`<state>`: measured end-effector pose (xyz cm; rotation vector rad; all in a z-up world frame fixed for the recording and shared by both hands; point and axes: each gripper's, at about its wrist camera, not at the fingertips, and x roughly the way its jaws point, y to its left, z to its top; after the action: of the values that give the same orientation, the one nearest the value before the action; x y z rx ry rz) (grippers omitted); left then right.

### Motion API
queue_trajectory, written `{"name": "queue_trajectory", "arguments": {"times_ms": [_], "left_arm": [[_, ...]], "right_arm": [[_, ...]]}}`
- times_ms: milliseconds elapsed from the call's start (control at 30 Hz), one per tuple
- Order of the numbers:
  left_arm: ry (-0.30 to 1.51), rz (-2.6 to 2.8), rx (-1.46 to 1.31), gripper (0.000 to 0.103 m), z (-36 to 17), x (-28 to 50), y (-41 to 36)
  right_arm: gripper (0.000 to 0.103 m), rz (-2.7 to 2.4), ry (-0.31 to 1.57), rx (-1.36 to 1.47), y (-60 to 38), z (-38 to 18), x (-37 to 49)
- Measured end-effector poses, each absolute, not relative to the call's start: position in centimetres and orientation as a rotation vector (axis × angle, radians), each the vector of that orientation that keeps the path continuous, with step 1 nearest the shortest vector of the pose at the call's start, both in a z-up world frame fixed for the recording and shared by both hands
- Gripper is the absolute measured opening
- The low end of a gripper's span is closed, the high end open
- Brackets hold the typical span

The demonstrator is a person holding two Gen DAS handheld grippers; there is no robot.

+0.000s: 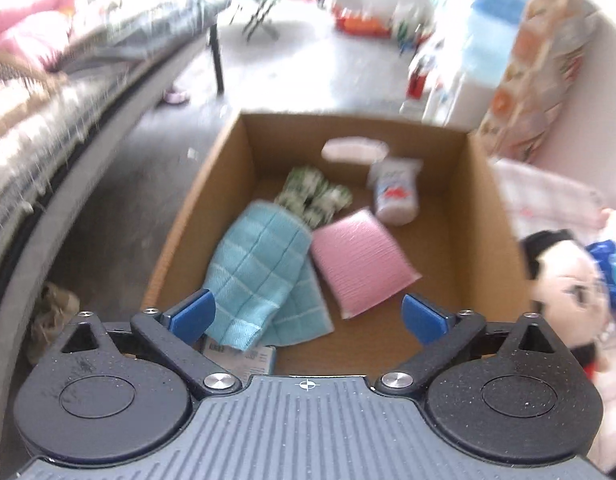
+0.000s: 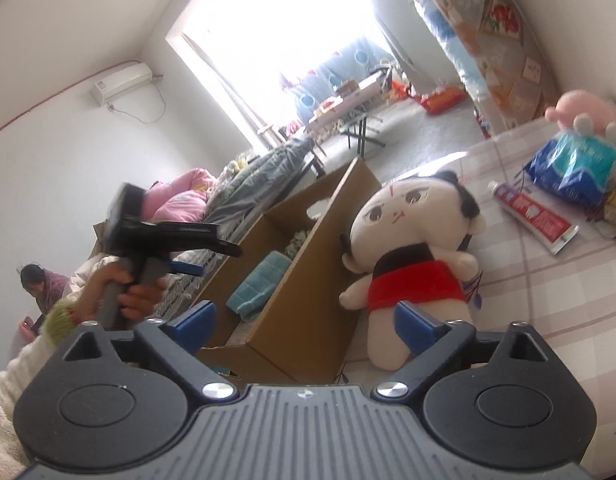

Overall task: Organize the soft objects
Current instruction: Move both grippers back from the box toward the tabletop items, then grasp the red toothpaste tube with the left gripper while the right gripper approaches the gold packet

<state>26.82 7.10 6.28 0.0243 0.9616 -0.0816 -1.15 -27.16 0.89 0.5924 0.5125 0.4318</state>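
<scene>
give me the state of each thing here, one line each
left gripper: open, empty, above the box
right gripper: open, empty
cardboard box: open-topped
teal towel: folded, in the box
pink pouch: flat, in the box
plush doll: outside, against the box
toothpaste tube: lying on the bed

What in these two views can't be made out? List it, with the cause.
- Left wrist view: a printed item in the box is mostly covered by the teal towel and the left gripper.
- Left wrist view: the label on the white packet is blurred.
- Left wrist view: the doll is cut off by the edge.
- Right wrist view: the box wall hides most contents.
</scene>
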Motion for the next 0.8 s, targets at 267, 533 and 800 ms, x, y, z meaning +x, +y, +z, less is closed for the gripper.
{"name": "queue_trajectory", "arguments": {"times_ms": [267,533,800], "left_arm": [[0.811,-0.231,0.073,0.101,10.9,19.3,2.5],[0.839,-0.586,0.056,0.102,11.1,15.1,-8.6],[1.057,-0.714,0.124,0.098,4.9,18.8,-23.3]], "right_arm": [[0.099,0.306,0.435,0.528,-29.2,1.0,-3.3],[0.099,0.067,0.373,0.518,-34.7,-0.3,-5.5],[0.097,-0.072,0.387,0.551,-39.2,-2.7,-6.5]]}}
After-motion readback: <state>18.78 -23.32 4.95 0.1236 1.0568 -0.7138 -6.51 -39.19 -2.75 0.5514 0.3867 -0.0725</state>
